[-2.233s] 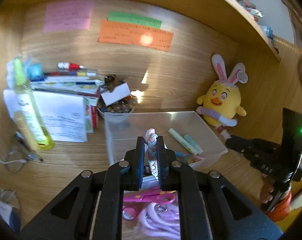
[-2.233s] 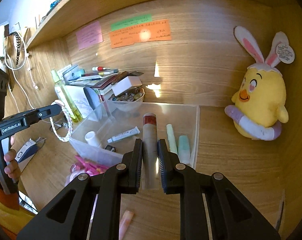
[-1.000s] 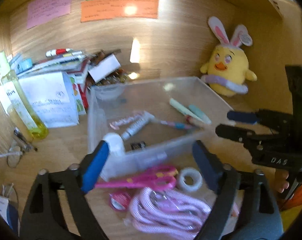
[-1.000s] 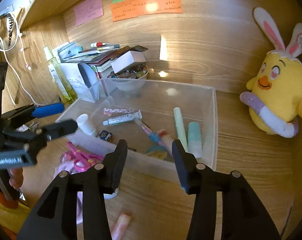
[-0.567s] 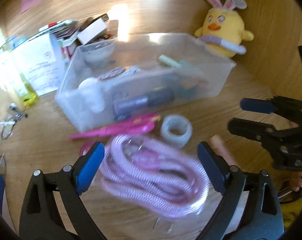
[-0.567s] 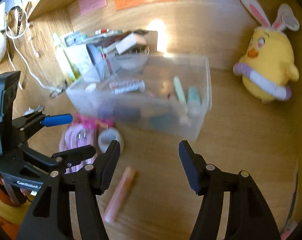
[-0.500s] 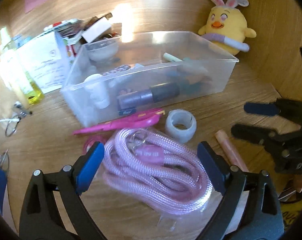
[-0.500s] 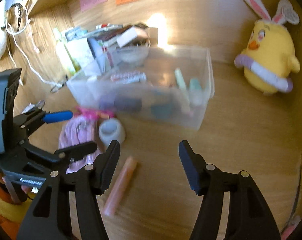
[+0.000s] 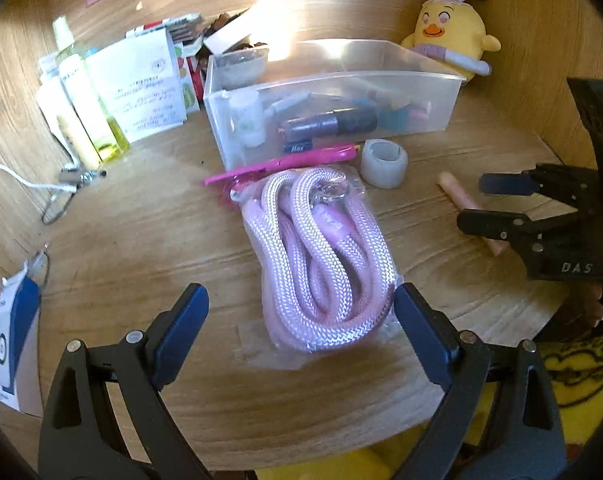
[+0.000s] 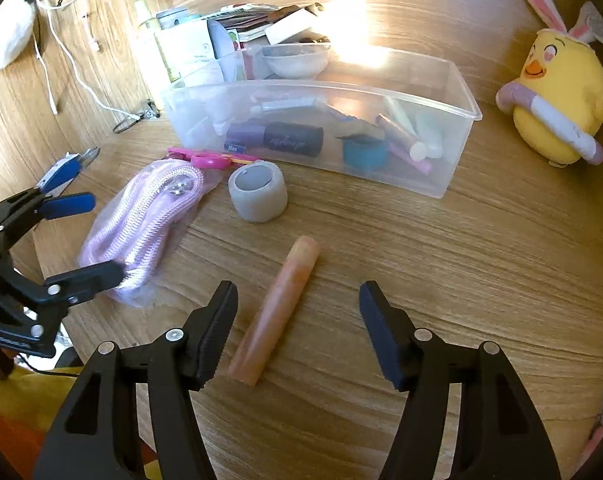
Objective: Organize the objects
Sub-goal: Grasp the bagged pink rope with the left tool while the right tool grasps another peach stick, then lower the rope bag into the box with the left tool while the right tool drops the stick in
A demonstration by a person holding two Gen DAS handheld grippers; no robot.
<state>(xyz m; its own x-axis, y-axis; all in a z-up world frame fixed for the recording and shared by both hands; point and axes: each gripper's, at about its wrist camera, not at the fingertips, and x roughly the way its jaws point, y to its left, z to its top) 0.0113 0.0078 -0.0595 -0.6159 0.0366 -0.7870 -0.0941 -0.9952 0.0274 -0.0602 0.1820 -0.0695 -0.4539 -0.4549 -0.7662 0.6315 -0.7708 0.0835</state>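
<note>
On the table point(image 10: 481, 248): we see a clear plastic bin point(image 10: 457, 92), with loose things in front of it.
Left gripper point(image 9: 301, 320): we hold it low over the wood, jaws spread wide and gripping nothing; the near end of the pink rope lies between its blue pads.
Right gripper point(image 10: 297, 304): we hold it with jaws wide apart and empty; the near half of the peach tube lies between them, touching neither.
Pink rope point(image 9: 321, 252): coiled inside a clear bag, lying flat in front of the bin, its far end against the pink scissors.
Peach tube point(image 10: 277, 308): lies flat on the wood, apart from the bin and near the tape roll.
Tape roll point(image 10: 257, 192): a grey ring just beside the rope bag, close to the bin's front wall.
Pink scissors point(image 9: 285, 162): flat along the bin's front wall.
Bin contents: a dark cylinder point(image 10: 293, 140), a teal cap point(image 10: 363, 152), pastel sticks and a small white bottle point(image 9: 247, 116); we cannot make out the rest.
Yellow plush chick point(image 10: 561, 96): upright, well to the right of the bin.
Behind the bin: a stack of books and papers point(image 9: 141, 84) and a yellow bottle point(image 9: 87, 100).
</note>
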